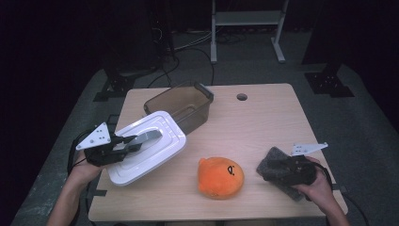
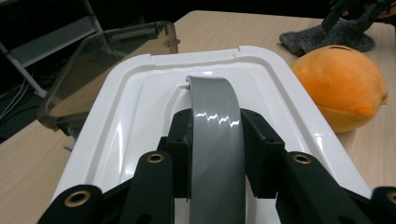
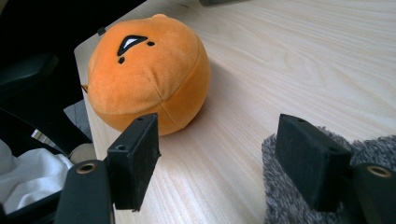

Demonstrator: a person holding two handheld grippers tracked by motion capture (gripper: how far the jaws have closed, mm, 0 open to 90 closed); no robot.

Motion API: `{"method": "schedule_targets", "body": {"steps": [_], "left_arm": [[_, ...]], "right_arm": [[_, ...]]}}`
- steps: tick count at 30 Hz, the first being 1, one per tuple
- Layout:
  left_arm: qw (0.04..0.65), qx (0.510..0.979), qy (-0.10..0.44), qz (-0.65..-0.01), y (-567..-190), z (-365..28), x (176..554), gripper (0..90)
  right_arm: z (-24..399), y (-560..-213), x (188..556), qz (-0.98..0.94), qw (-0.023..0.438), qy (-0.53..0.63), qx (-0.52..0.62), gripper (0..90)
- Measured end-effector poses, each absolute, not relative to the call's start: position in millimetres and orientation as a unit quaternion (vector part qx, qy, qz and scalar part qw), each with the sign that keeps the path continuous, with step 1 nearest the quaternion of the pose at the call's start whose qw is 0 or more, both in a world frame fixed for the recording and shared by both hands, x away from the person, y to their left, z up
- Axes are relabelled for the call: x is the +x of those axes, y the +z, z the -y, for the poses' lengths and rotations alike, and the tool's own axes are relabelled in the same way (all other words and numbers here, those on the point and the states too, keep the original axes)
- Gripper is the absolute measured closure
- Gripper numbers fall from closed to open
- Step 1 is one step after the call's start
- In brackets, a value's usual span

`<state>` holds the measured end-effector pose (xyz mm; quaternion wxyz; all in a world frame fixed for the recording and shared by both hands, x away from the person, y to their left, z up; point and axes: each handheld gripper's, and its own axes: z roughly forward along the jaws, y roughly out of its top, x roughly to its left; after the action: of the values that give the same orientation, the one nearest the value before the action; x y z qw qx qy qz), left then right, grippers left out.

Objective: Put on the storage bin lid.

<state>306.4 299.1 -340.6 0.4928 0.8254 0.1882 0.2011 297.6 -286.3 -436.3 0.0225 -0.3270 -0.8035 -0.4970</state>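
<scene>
1. Left gripper [image 1: 134, 143] is clamped on the grey handle [image 2: 215, 135] of the white lid [image 1: 148, 146], holding it tilted at the table's left, just in front of the brown bin [image 1: 181, 106].
2. Orange plush [image 1: 220, 177] sits in the middle near the front edge.
3. Right gripper [image 3: 229, 163] hangs with its jaws apart and nothing gripped, one pad over the grey cloth [image 1: 275, 167].

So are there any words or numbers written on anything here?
No words, numbers or brand marks can be read.
Plush: only a stitched black face, no letters.
Lid and its grey handle: plain.
Box: plain.
Grey cloth: plain.
Left gripper and right gripper: no writing on them.
</scene>
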Motion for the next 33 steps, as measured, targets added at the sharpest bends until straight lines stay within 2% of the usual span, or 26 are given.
{"method": "schedule_targets", "body": {"steps": [24,33], "left_arm": [[0.507,0.818,0.194,-0.189,-374.0,-326.1,262.9,66.7],[0.502,0.824,0.180,-0.189,-388.4,-329.9,261.7,66.7]], "right_arm": [[284.8,-437.2,297.9,0.805,0.023,-0.495,-0.326,29.5],[283.3,-437.4,298.1,0.806,0.025,-0.493,-0.326,29.5]]}}
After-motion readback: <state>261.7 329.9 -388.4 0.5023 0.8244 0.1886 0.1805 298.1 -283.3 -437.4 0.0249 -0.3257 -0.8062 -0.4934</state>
